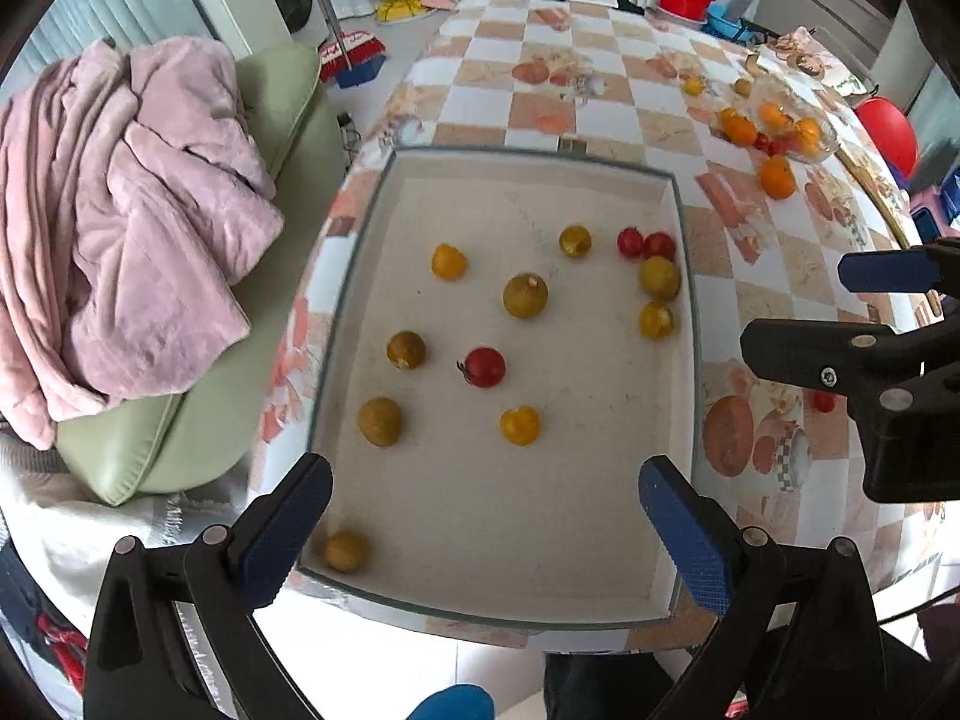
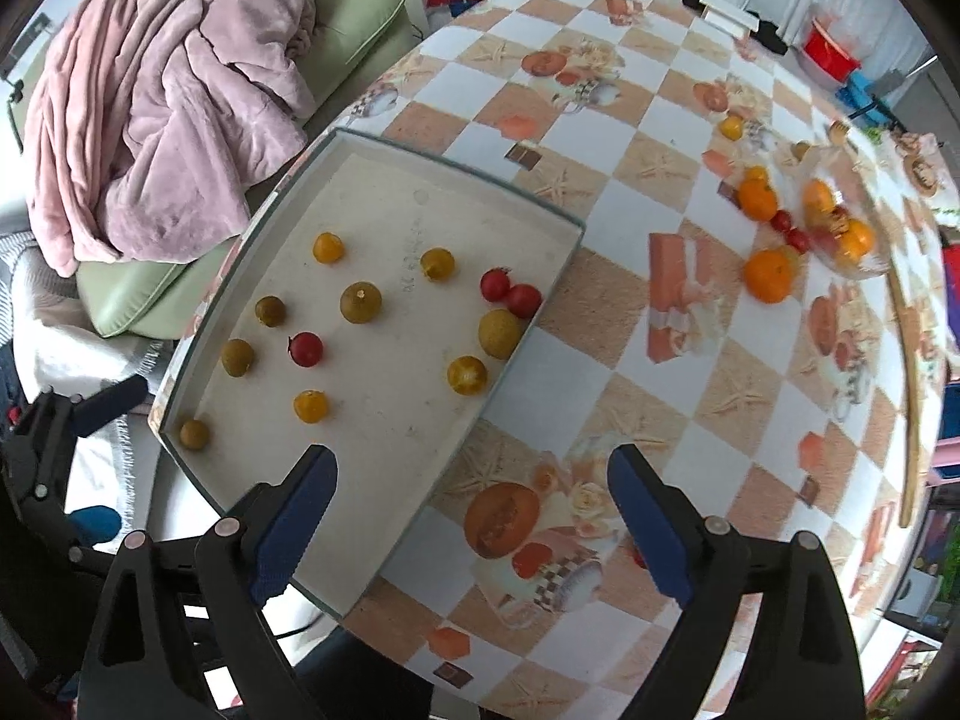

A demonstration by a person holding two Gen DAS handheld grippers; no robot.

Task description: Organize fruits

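Fruits (image 1: 525, 295) in tray (image 1: 528, 156) on table (image 1: 594, 90) – bowl (image 1: 798, 120) far right, w/ more.

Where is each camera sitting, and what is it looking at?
Left wrist: sits on the left gripper, looking down into the tray; its own open fingers show, plus the right gripper at the right edge.
Right wrist: sits on the right gripper, looking down at the tray's corner and the checkered tablecloth; its open fingers show, plus the left gripper at the left edge.
Shared: tray, its small fruits, the oranges farther off, and the pink blanket.
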